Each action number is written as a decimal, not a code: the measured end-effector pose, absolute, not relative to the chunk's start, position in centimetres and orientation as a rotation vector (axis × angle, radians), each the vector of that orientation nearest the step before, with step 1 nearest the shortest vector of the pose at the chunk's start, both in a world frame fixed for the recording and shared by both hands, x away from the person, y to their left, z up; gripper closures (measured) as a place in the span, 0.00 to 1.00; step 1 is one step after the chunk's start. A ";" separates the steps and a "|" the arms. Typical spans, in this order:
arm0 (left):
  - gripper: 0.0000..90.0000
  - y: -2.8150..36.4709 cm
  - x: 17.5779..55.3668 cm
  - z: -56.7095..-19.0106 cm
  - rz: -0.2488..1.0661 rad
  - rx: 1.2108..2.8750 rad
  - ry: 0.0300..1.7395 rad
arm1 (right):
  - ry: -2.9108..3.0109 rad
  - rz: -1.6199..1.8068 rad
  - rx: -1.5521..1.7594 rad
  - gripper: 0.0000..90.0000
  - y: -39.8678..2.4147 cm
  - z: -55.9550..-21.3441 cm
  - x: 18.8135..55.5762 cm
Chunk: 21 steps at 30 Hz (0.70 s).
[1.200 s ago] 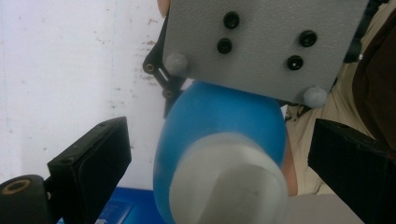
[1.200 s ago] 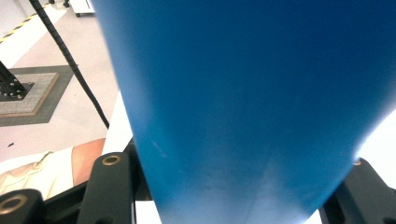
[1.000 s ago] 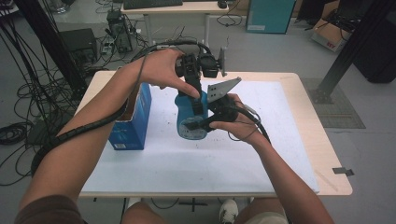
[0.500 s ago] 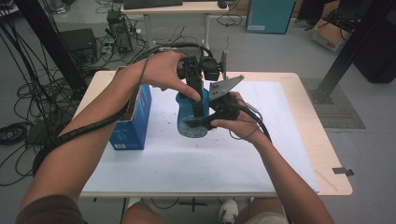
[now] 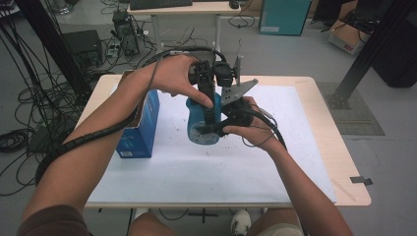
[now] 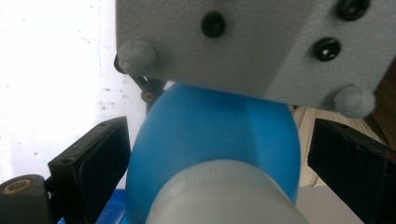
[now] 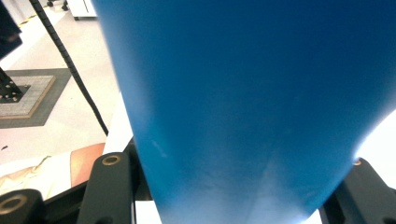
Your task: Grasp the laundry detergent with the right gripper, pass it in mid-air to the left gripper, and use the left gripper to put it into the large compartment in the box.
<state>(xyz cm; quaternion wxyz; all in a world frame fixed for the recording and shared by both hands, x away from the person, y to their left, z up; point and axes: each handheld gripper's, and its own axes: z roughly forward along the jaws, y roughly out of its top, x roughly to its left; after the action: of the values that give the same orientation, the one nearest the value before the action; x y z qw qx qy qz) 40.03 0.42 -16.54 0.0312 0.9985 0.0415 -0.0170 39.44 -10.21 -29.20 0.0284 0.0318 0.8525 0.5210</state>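
Near the middle of the white-covered wooden desk (image 5: 295,162) stands a blue plastic bottle with a pale ribbed cap (image 5: 202,123). Right gripper (image 5: 209,129) is clamped on the bottle's lower body, jaws pressed against both sides in its own view. Left gripper (image 5: 209,96) comes down over the top; its black jaws sit either side of the bottle's shoulder with visible gaps, so they're apart, not squeezing. Just left of the bottle, toward the desk's left edge, sits a blue cardboard box (image 5: 140,125).
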 end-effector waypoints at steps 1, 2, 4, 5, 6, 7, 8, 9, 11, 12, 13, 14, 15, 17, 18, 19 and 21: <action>0.07 0.4 40.0 -16.5 -0.052 3.076 0.128 | 2.631 1.608 0.098 0.47 -10.2 -29.2 39.4; 0.07 0.5 40.0 -16.6 -0.037 3.069 0.125 | 2.635 1.600 0.093 0.47 -10.3 -29.2 39.5; 0.07 0.5 40.0 -16.6 -0.036 3.065 0.126 | 2.633 1.601 0.089 0.47 -10.3 -29.2 39.5; 0.07 0.5 40.0 -16.6 -0.036 3.065 0.126 | 2.633 1.601 0.089 0.47 -10.3 -29.2 39.5; 0.07 0.5 40.0 -16.6 -0.035 3.069 0.125 | 2.635 1.599 0.090 0.47 -10.3 -29.2 39.5; 0.07 0.5 40.0 -16.6 -0.052 3.075 0.130 | 2.635 1.598 0.090 0.47 -10.3 -29.2 39.5; 0.07 0.5 40.0 -16.6 -0.052 3.075 0.130 | 2.635 1.598 0.090 0.47 -10.3 -29.3 39.5; 0.07 0.5 40.0 -16.6 -0.043 3.071 0.135 | 2.635 1.598 0.090 0.47 -10.3 -29.3 39.5; 0.07 0.6 40.0 -16.7 -0.033 3.071 0.132 | 2.635 1.595 0.088 0.47 -10.2 -29.3 39.5; 0.07 0.6 40.0 -16.7 -0.031 3.071 0.131 | 2.635 1.592 0.085 0.47 -10.2 -29.3 39.5; 0.07 0.6 40.0 -16.7 -0.033 3.075 0.130 | 2.630 1.597 0.087 0.47 -10.2 -29.3 39.5; 0.07 0.5 40.0 -16.6 -0.033 3.082 0.135 | 2.629 1.596 0.092 0.47 -10.2 -29.3 39.5; 0.07 0.5 40.0 -16.6 -0.033 3.082 0.135 | 2.629 1.596 0.092 0.47 -10.2 -29.3 39.5; 0.08 0.5 40.0 -16.7 -0.032 3.079 0.130 | 2.628 1.594 0.092 0.47 -10.2 -29.3 39.4; 0.08 0.5 40.0 -16.6 -0.031 3.079 0.132 | 2.628 1.594 0.092 0.47 -10.2 -29.3 39.4; 0.08 0.5 40.0 -16.6 -0.033 3.079 0.135 | 2.628 1.595 0.093 0.47 -10.2 -29.3 39.4; 0.08 0.5 39.9 -16.6 -0.027 3.079 0.128 | 2.634 1.591 0.085 0.47 -10.2 -29.3 39.5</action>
<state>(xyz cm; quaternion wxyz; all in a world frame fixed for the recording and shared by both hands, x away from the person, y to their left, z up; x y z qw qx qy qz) 39.94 0.53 -16.64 0.0298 0.9987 0.0416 -0.0087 39.47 -10.22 -29.31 0.0317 0.0276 0.8553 0.5165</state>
